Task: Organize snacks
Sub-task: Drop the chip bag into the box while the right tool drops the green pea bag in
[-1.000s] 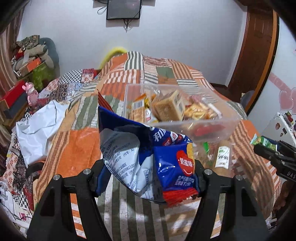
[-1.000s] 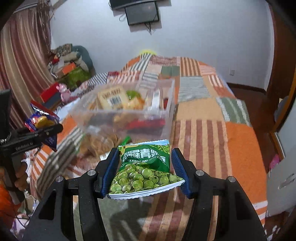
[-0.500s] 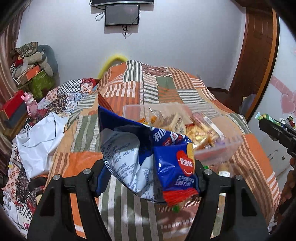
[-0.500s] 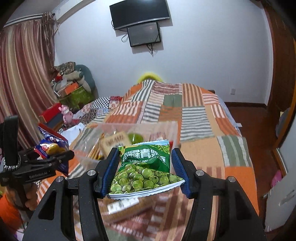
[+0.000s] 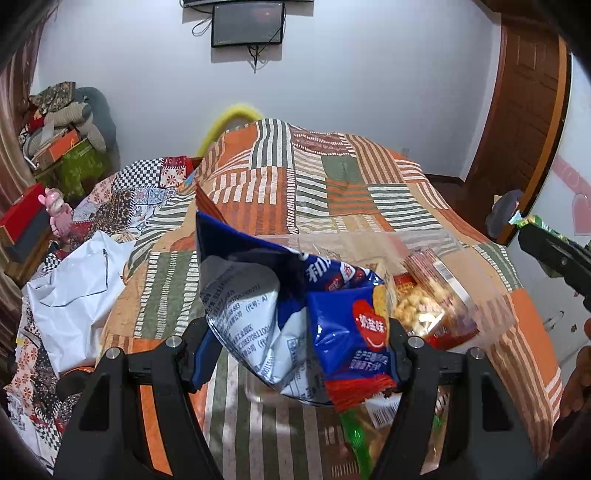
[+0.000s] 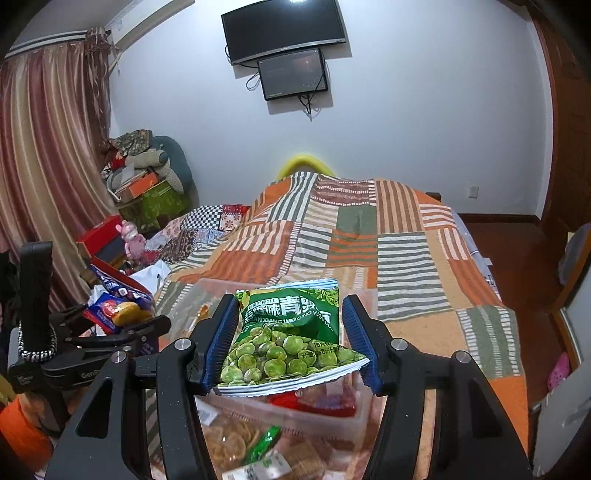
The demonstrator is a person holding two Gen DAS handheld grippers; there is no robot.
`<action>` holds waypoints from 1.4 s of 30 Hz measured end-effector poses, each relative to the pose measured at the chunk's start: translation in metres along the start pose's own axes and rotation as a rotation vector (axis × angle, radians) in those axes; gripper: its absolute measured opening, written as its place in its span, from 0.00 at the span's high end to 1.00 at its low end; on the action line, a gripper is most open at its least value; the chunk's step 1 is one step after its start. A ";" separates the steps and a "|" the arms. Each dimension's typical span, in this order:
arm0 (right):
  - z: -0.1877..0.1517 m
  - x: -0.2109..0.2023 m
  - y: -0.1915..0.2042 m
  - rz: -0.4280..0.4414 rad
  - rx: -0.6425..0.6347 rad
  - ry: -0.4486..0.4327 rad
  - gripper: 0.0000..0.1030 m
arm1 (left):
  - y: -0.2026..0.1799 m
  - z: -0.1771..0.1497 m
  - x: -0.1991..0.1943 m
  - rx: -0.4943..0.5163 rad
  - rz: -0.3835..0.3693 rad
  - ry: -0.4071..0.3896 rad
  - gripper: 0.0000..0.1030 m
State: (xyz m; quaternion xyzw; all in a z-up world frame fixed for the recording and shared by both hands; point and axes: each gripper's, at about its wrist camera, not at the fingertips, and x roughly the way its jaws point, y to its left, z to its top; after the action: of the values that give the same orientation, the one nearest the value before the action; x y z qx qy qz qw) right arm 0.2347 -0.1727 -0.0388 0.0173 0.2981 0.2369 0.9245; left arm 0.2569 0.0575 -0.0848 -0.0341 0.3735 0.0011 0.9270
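Now left gripper (image 5: 295, 332) clamping blue bag (image 5: 295, 314), right gripper (image 6: 291, 339) (green peas (image 6: 284, 339))

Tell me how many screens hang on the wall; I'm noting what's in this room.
2: a larger TV high on the far wall and a smaller screen just below it, overlapping its lower edge.

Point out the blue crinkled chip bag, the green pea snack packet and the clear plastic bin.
blue crinkled chip bag (image 5: 347, 332), left wrist view, front panel.
green pea snack packet (image 6: 291, 332), right wrist view, printed front.
clear plastic bin (image 6: 295, 413), right wrist view, near wall.
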 end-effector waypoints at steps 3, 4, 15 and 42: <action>-0.001 0.008 -0.002 -0.001 0.002 0.012 0.47 | 0.003 0.006 0.010 -0.014 -0.007 0.009 0.33; -0.002 0.011 -0.002 -0.003 0.001 0.017 0.47 | 0.003 0.008 0.013 -0.017 -0.009 0.009 0.33; -0.002 0.057 -0.008 -0.012 0.001 0.111 0.47 | 0.005 0.022 0.053 -0.006 0.015 0.032 0.33; -0.002 0.076 -0.006 0.002 -0.020 0.190 0.37 | -0.010 0.015 0.063 0.029 -0.039 0.039 0.22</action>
State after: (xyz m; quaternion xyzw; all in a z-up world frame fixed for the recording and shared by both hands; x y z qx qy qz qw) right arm 0.2907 -0.1443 -0.0827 -0.0141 0.3819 0.2413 0.8920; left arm 0.3130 0.0469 -0.1175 -0.0280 0.3909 -0.0229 0.9197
